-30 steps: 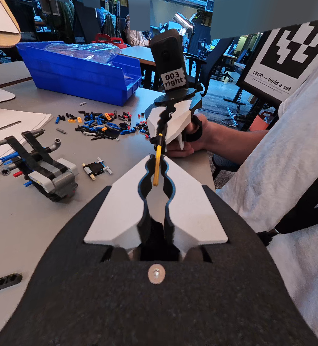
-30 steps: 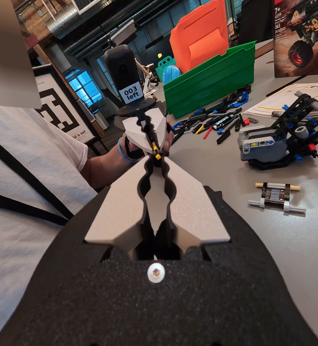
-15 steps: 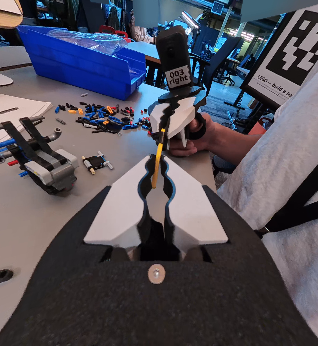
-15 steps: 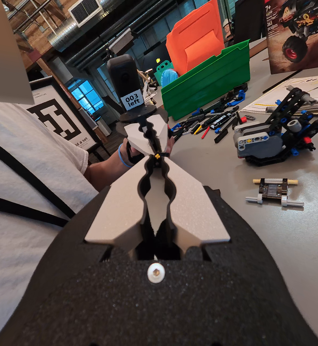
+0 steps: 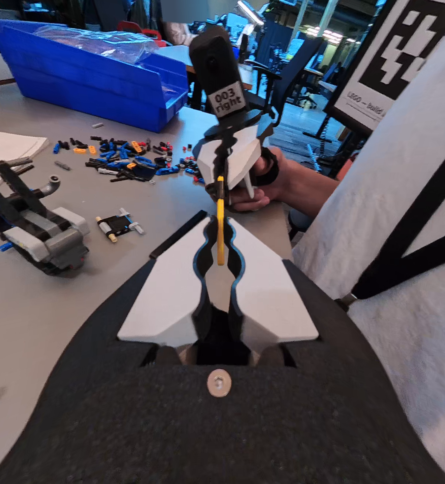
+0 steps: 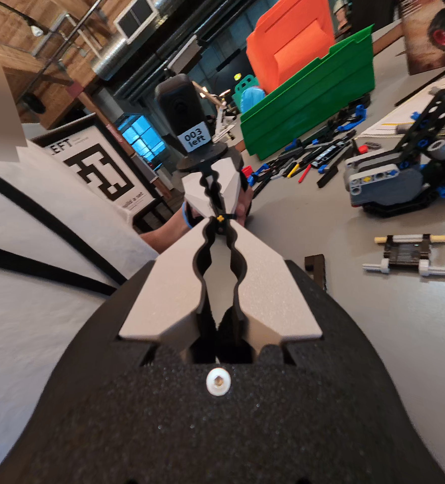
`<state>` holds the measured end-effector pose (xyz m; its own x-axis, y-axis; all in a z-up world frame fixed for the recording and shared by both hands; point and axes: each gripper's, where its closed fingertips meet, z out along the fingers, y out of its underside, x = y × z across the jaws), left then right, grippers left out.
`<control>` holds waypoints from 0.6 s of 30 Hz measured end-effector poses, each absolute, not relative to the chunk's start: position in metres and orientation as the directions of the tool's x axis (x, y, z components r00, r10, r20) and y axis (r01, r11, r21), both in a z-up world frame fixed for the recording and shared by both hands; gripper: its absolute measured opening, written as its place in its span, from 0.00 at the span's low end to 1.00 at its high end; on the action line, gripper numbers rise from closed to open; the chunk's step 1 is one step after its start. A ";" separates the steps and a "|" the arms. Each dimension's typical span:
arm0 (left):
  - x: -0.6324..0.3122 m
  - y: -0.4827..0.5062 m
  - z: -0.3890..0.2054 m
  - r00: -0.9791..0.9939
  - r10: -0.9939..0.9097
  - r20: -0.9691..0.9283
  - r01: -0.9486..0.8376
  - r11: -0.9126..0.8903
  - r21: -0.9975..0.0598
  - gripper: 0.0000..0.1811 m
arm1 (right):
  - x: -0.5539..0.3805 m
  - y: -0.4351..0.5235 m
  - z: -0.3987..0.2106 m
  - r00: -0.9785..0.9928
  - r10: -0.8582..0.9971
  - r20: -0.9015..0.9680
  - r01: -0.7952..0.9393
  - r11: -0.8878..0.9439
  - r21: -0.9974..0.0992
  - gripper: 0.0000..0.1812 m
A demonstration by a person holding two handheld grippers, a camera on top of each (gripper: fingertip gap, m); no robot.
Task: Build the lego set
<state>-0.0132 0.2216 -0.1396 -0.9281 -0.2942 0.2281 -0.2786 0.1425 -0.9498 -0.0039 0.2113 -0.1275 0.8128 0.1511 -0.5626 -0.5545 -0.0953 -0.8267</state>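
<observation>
My left gripper (image 5: 220,221) is shut on a yellow axle (image 5: 220,235) that points forward, above the table edge. My right gripper (image 5: 220,195) faces it, shut on a small black connector (image 5: 216,190) that sits on the axle's far part. In the right wrist view my right gripper (image 6: 220,222) shows the axle's cross-shaped yellow end (image 6: 219,218) in the black connector (image 6: 226,217), with the left gripper (image 6: 216,207) right behind it. The grey and black partial build (image 5: 40,235) (image 6: 399,178) stands on the table, apart from both grippers.
A small black subassembly with grey and tan pins (image 5: 119,225) (image 6: 407,252) lies near the build. Loose parts (image 5: 127,159) (image 6: 307,162) are scattered before a blue bin (image 5: 85,76) and a green bin (image 6: 307,104). A black beam (image 5: 176,235) (image 6: 315,264) lies under the grippers. The person's torso is close. My left and right fingertips are right by each other.
Both grippers have kept their hold. The axle has swung to point end-on at the right wrist camera. The joined grippers have shifted slightly, so the black beam beneath shows now.
</observation>
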 end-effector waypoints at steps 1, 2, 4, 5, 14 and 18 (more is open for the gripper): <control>-0.012 0.222 -0.140 -0.925 -0.312 0.215 -0.270 0.145 -0.952 0.01 | -0.003 0.211 -0.128 0.822 0.136 -0.553 -0.546 -0.092 -0.833 0.03; -0.012 0.222 -0.140 -0.926 -0.322 0.197 -0.255 0.146 -0.956 0.01 | -0.004 0.211 -0.128 0.824 0.136 -0.549 -0.541 -0.092 -0.836 0.03; -0.012 0.222 -0.140 -0.926 -0.338 0.168 -0.229 0.148 -0.962 0.01 | -0.004 0.211 -0.128 0.817 0.146 -0.558 -0.550 -0.096 -0.830 0.03; -0.012 0.222 -0.139 -0.925 -0.343 0.166 -0.227 0.146 -0.963 0.01 | -0.004 0.212 -0.128 0.815 0.148 -0.561 -0.552 -0.099 -0.828 0.03; -0.008 0.223 -0.142 -0.914 -0.340 0.221 -0.282 0.138 -0.950 0.01 | -0.001 0.212 -0.130 0.811 0.126 -0.572 -0.563 -0.100 -0.820 0.03; -0.008 0.223 -0.142 -0.914 -0.338 0.225 -0.284 0.137 -0.949 0.02 | -0.001 0.213 -0.130 0.808 0.130 -0.575 -0.566 -0.100 -0.818 0.03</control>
